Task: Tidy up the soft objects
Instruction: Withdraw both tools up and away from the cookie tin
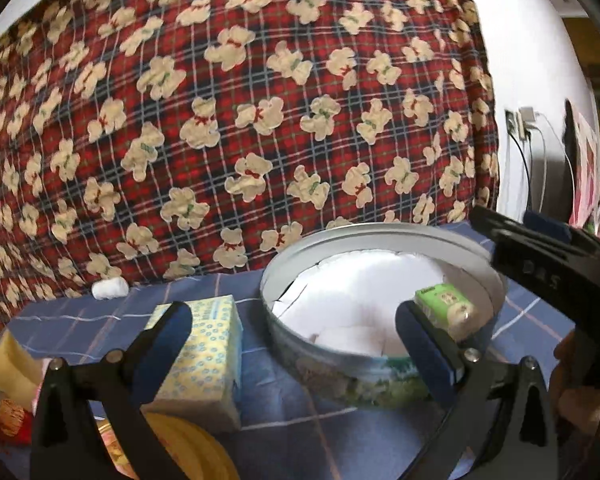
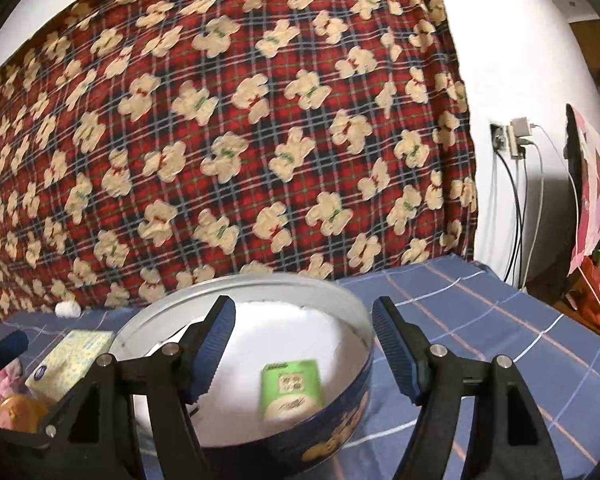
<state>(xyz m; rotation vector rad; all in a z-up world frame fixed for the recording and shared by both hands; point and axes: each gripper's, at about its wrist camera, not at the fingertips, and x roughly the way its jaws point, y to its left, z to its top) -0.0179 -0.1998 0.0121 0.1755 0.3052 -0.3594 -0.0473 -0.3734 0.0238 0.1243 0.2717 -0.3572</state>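
A round metal tin lined with white paper stands on the blue checked cloth. Inside it lies a green pack of tissues, near its right wall. My left gripper is open and wide, hovering in front of the tin with nothing pressed between its pads. A yellow tissue box sits just left of the tin, partly behind the left finger. My right gripper is open over the tin, empty, with the green pack below its fingers. It also shows as a black body at the tin's right.
A red plaid blanket with bears rises behind the table. A small white roll lies at its foot. Yellow round items and a pink soft thing crowd the near left. Wall socket and cables are at right, past the table edge.
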